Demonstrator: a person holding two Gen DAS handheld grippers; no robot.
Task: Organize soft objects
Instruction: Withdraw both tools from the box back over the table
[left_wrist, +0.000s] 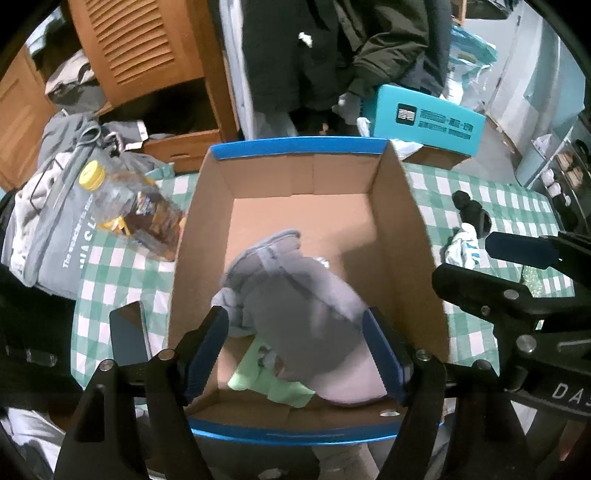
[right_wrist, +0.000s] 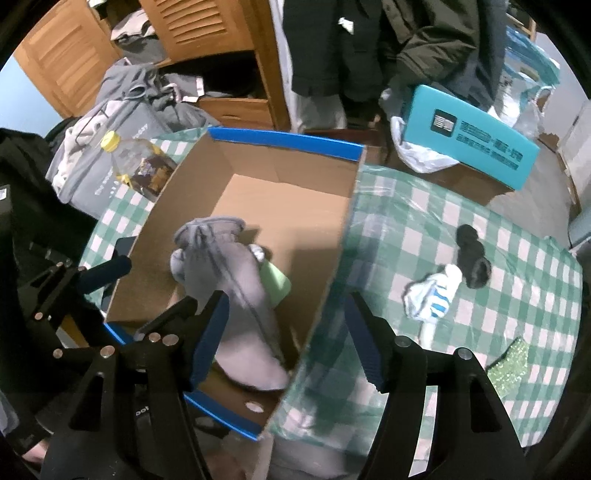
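A grey garment (left_wrist: 295, 295) lies loosely bundled in the near half of the blue-rimmed cardboard box (left_wrist: 406, 221), over a pale green cloth (left_wrist: 273, 384), as the left gripper (left_wrist: 295, 354) and right gripper (right_wrist: 288, 343) hang above it with jaws open and holding nothing. On the checked surface (right_wrist: 480, 314) to the box's right, a black sock (right_wrist: 472, 258) and a white-and-blue striped sock (right_wrist: 432, 291) are not yet packed. The risk is that the right jaws, straddling the box's right wall, snag it and drag or tip the box when moving off toward the socks.
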